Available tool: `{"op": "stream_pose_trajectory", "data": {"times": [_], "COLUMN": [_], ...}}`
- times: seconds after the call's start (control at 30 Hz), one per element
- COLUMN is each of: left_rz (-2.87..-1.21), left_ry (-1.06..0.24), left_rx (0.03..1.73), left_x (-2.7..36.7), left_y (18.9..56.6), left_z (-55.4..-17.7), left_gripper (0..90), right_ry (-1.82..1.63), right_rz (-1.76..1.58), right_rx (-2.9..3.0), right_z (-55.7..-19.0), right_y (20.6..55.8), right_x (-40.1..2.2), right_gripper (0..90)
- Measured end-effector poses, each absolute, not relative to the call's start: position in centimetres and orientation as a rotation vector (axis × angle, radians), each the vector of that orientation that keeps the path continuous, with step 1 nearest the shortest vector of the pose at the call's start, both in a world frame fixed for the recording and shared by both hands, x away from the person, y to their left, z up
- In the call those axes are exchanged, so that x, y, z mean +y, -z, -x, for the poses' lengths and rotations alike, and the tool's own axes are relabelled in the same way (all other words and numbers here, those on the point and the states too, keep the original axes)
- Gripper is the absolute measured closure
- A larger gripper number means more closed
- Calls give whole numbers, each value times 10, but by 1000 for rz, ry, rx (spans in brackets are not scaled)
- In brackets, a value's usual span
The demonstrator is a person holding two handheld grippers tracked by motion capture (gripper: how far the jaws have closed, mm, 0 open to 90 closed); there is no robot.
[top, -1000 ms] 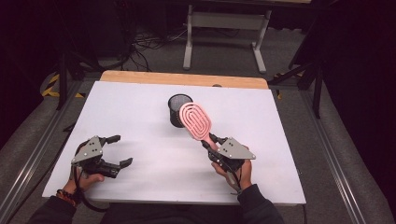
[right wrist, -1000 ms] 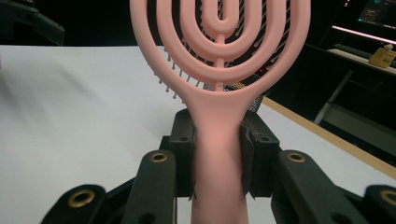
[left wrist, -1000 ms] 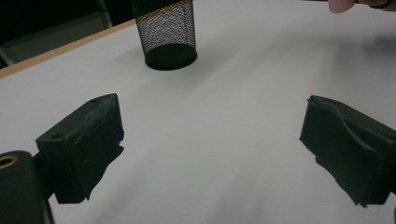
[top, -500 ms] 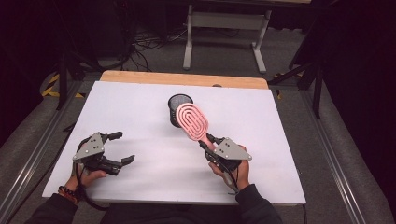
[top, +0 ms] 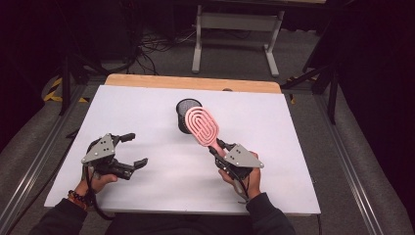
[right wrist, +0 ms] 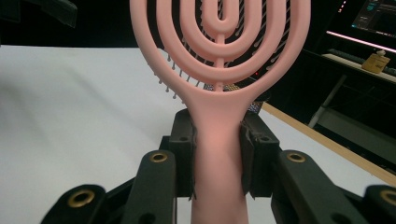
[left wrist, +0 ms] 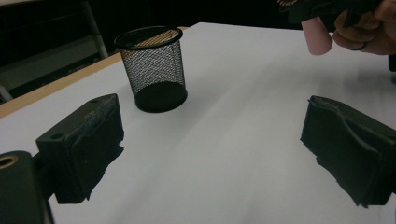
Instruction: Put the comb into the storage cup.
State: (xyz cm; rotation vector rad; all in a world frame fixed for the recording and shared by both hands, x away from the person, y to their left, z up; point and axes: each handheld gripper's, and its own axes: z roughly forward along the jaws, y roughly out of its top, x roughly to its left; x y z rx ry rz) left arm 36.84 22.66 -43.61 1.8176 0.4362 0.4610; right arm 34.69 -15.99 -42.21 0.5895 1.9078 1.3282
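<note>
While the right gripper [right wrist: 217,154] clamps it, the hairbrush [right wrist: 219,70] hides the cup [top: 187,115] partly.

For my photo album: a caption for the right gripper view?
Hand-held gripper clamps a pink hairbrush by its handle.

No readable text, label, brand or number appears anywhere.

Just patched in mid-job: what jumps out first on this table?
The pink hairbrush stands out against the white table, clamped by its handle in the right gripper with its head raised beside the black mesh cup at mid-table. The left gripper sits near the front left, jaws wide and empty.
</note>
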Motion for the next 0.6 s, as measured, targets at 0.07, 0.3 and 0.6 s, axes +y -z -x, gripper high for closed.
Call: {"op": "stream_pose_trajectory", "data": {"times": [0.07,0.3,0.6], "left_rz": [-1816,-1798,-1757], "left_ry": [-467,-519,-426], "left_rx": [432,452,397], "left_x": [224,205,168], "left_y": [434,421,403], "left_z": [-369,-366,-368], "left_gripper": [66,78,76], "right_ry": [-1328,-1320,-1320], "right_rz": [-591,-593,-597], "right_rx": [1905,1899,1890], "right_z": [-347,-347,-346], "right_y": [422,422,422], "right_x": [-160,-160,-161], "right_gripper": [691,691,691]}}
